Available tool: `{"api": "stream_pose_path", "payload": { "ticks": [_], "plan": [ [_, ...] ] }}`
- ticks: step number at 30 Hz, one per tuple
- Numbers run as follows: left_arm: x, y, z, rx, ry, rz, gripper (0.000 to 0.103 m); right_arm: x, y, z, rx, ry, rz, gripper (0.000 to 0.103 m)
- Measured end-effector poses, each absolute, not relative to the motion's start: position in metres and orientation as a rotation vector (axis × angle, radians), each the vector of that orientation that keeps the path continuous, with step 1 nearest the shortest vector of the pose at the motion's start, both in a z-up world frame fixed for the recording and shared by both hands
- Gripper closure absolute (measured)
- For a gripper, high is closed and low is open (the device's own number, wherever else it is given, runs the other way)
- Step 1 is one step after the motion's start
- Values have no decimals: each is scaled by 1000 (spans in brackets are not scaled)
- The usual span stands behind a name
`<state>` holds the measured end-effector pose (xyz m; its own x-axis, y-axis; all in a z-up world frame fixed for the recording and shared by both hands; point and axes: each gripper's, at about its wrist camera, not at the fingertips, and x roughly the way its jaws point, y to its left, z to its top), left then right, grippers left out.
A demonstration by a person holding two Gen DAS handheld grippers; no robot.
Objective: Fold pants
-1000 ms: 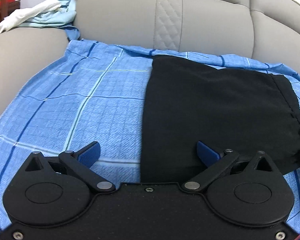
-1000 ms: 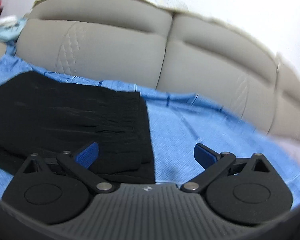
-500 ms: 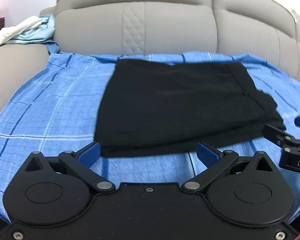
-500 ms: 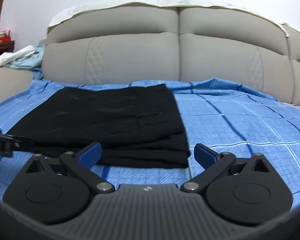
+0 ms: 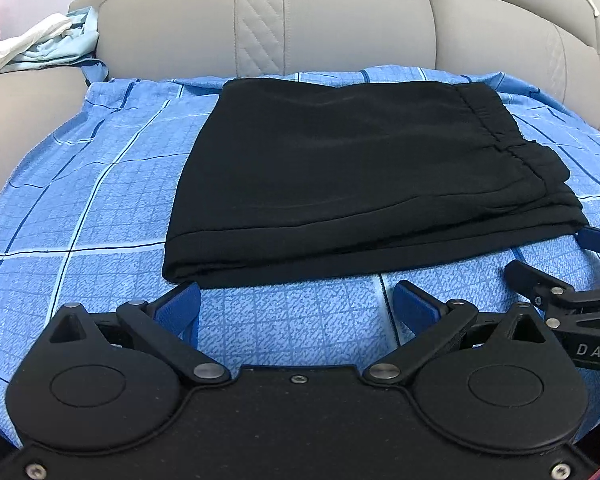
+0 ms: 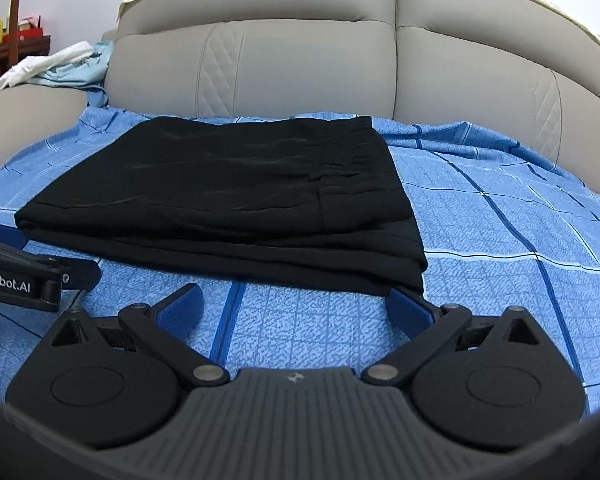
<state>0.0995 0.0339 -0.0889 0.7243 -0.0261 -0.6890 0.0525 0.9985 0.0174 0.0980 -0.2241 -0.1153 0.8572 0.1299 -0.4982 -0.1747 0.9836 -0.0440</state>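
Pants (image 5: 352,172) folded, waistband rightward

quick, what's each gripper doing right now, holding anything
left gripper: open, holding nothing, just short of the black pants.
right gripper: open, holding nothing, at the pants' near edge.

1. The black pants (image 5: 352,168) lie folded into a flat, layered rectangle.
2. The gathered elastic waistband (image 5: 496,124) runs along the right edge.
3. Stacked folded edges (image 6: 260,256) face the near side.
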Motion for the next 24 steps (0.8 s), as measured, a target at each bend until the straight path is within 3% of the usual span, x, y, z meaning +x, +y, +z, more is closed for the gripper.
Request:
{"api": "stream_pose_path", "payload": {
  "ticks": [24],
  "plan": [
    [104,34,-90,39,761,-51,0,100,-219,-115,-100,531,152,0]
  ]
}}
